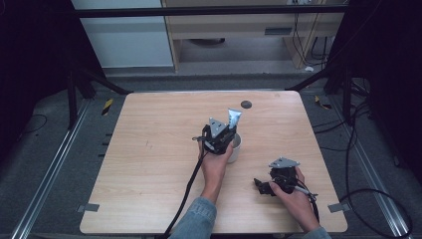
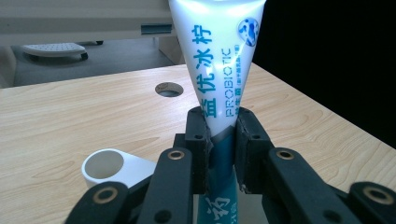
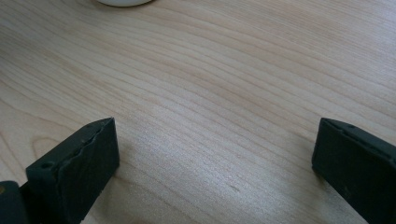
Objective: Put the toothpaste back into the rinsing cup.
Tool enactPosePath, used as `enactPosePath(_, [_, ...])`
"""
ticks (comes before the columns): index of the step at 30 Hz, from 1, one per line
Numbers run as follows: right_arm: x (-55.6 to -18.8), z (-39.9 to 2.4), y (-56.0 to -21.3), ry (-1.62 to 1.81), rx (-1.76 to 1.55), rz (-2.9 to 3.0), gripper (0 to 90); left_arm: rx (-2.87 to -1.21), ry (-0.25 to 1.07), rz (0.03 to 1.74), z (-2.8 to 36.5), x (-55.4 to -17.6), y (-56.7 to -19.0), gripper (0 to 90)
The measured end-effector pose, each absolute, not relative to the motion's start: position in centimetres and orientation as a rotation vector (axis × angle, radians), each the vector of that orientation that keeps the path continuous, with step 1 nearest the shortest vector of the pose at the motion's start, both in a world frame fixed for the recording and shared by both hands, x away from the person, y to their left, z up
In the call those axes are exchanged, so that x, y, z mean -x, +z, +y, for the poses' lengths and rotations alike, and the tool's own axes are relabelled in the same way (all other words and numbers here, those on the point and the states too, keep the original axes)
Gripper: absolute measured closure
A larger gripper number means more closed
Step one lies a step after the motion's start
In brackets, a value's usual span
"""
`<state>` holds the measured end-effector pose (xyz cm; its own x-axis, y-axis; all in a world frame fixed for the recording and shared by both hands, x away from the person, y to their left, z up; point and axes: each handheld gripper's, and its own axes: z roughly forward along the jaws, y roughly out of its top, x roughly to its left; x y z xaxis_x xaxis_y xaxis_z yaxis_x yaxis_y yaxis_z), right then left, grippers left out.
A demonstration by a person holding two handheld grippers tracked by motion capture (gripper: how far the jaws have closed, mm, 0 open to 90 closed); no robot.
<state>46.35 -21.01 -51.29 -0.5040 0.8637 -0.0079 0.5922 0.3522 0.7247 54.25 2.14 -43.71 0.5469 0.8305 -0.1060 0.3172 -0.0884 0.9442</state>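
Left gripper view: left gripper (image 2: 219, 140) clamps tube (image 2: 217, 60) (toothpaste, seemingly).

table: light wood top (image 1: 149, 164), centre of the high view, bare at left
grommet hole: dark round hole (image 1: 246, 104), upper middle of the table, near its far edge
tape: yellow-black strips on the floor, upper left (image 1: 107, 106) and upper right (image 1: 323, 103)
cabinet: pale wood unit (image 1: 234, 30), top centre
cables: black loops (image 1: 378, 199) on the floor, lower right
frame: dark bar (image 1: 209, 11) across the top
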Motion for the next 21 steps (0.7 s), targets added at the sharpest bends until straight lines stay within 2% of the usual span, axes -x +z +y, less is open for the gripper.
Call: enactPosePath(21, [-46.35, -21.01, -51.29, 0.951, -1.276, 2.230, 0.9, -1.672, 0.542, 0.983, 2.32, -54.14, -43.47, 73.8])
